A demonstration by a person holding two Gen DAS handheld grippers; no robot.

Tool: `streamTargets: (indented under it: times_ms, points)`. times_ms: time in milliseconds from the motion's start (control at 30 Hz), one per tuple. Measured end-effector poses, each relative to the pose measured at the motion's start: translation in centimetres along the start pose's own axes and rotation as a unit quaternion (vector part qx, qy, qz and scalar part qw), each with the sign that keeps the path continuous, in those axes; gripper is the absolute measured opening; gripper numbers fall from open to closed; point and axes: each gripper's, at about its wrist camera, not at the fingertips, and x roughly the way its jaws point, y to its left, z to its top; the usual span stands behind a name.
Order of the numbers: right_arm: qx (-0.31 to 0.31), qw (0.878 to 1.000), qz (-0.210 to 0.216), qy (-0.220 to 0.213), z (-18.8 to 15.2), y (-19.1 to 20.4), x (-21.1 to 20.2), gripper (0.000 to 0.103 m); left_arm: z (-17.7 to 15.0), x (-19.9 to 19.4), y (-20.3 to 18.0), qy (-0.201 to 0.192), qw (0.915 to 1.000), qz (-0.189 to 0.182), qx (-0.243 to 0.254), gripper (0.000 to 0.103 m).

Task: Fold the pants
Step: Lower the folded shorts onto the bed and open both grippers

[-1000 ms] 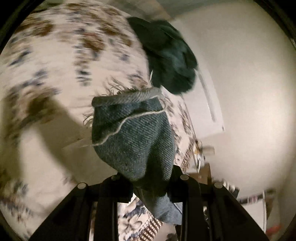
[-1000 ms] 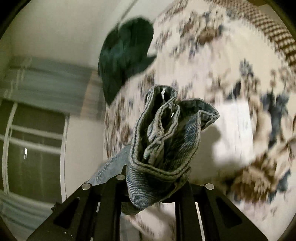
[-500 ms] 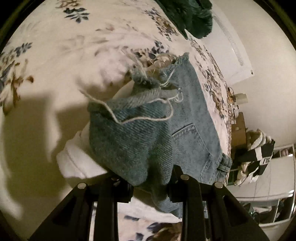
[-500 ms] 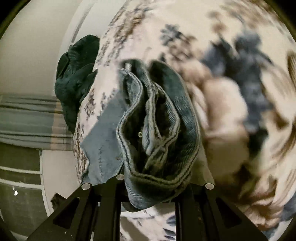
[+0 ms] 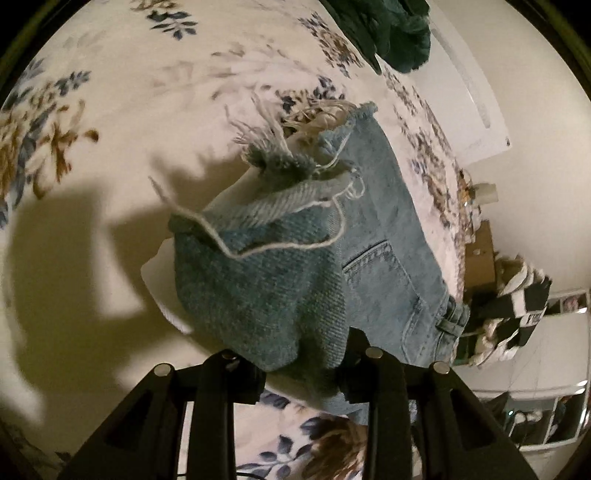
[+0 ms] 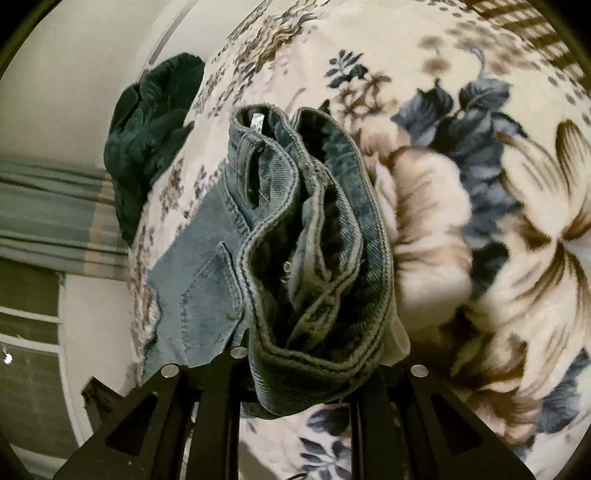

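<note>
The pants are light blue jeans lying on a floral bedspread. My left gripper is shut on the frayed leg hems, bunched and held low over the bed, with white threads trailing. The back pocket and waistband stretch away to the right. My right gripper is shut on the bunched waistband, its folds standing up in front of the camera. The seat of the jeans lies flat on the bed to the left of it.
A dark green garment lies in a heap at the far edge of the bed; it also shows in the right wrist view. A wall, curtains and a window flank the bed. Clothes and clutter sit beyond the bed's end.
Both grippers have come down toward the bed with the jeans. The jeans now lie spread flat on the bedspread between them, where earlier they hung in the air.
</note>
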Motion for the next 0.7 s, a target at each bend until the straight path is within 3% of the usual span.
streamTargets:
  times_ms: [133, 167, 200, 267, 367, 433, 500, 567, 700]
  points:
    - [-0.011, 0.999, -0.032, 0.015, -0.2, 0.5, -0.7, 0.037, -0.6, -1.3, -1.8, 0.011, 0.9966, 0.057, 0.059, 0.042]
    - [-0.015, 0.999, -0.043, 0.017, -0.4, 0.6, -1.1, 0.041, -0.7, -1.6, -2.2, 0.011, 0.9946, 0.073, 0.073, 0.052]
    - [-0.021, 0.998, -0.060, 0.014, -0.7, 0.8, -1.5, 0.052, -0.8, -2.1, -2.6, 0.008, 0.9919, 0.091, 0.088, 0.066]
    - [-0.039, 0.995, -0.094, 0.011, -1.6, 1.5, -2.7, 0.057, -1.1, -3.2, -3.4, 0.000, 0.9850, 0.123, 0.121, 0.080]
    - [-0.091, 0.982, -0.167, -0.006, -3.2, 3.6, -4.8, 0.076, -1.4, -4.9, -5.0, -0.013, 0.9704, 0.166, 0.175, 0.081]
    - [-0.131, 0.967, -0.216, -0.027, -4.4, 5.6, -6.3, 0.098, -1.5, -6.2, -6.2, -0.025, 0.9564, 0.196, 0.215, 0.085]
    - [-0.157, 0.954, -0.250, -0.046, -5.4, 7.4, -7.6, 0.102, -1.6, -7.3, -7.1, -0.033, 0.9477, 0.209, 0.239, 0.092]
    - [-0.180, 0.937, -0.289, -0.073, -6.3, 9.8, -9.3, 0.102, -1.6, -8.7, -8.3, -0.042, 0.9387, 0.217, 0.265, 0.092]
    - [-0.202, 0.920, -0.318, -0.112, -7.3, 13.5, -12.2, 0.102, -1.9, -11.9, -10.2, -0.063, 0.9255, 0.229, 0.295, 0.092]
